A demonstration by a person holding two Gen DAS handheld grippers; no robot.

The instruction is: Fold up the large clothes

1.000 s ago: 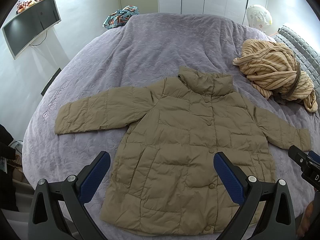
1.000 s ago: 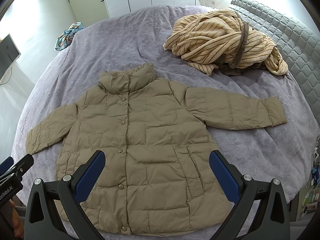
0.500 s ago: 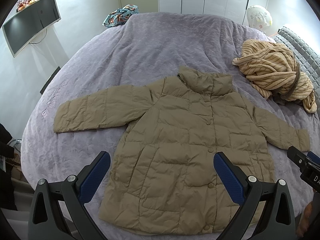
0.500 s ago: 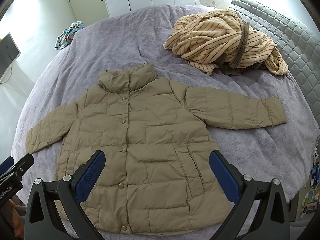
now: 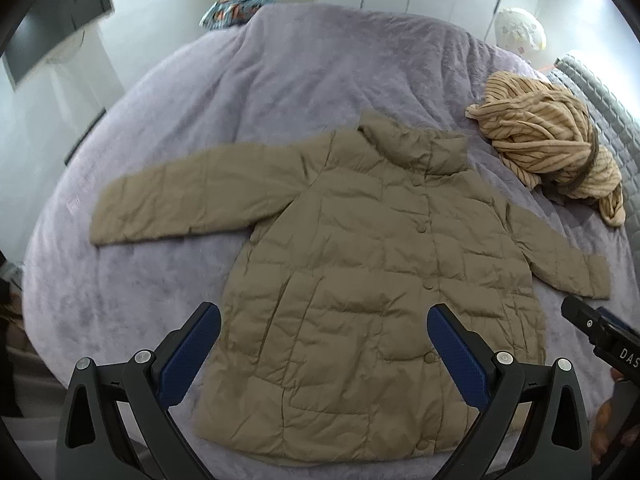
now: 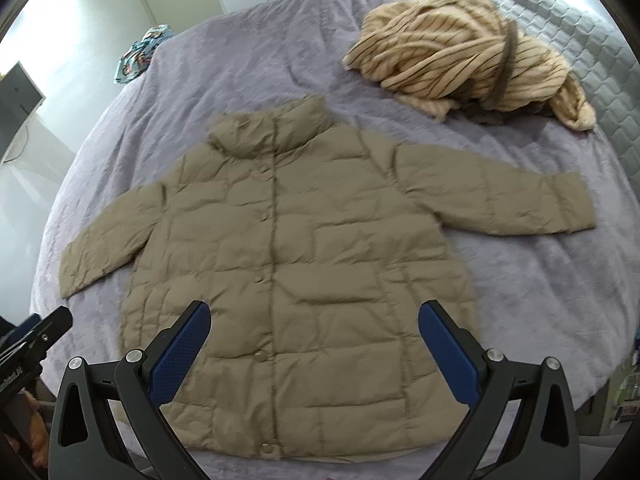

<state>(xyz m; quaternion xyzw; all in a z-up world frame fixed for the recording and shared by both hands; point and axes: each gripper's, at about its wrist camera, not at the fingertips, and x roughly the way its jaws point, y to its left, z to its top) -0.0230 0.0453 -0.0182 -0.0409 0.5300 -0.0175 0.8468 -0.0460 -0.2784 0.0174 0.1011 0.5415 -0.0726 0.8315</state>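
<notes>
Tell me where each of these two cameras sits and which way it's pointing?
Left wrist view: sits on the left claw, looking forward over its open blue-padded fingers at the tan puffer jacket; the right claw's tip shows at the right edge.
Right wrist view: sits on the right claw, open, aimed at the same jacket; the left claw's tip shows at the left edge.
Shared: jacket, striped blanket, purple bedspread.

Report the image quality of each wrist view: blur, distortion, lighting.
Left wrist view: motion blur smears the tan quilted puffer jacket and the wall-mounted dark screen; fisheye bows the purple bedspread; the left tool stays sharp. Right wrist view: similar blur on the jacket and the striped beige garment; soft even light, dark corner vignette.
</notes>
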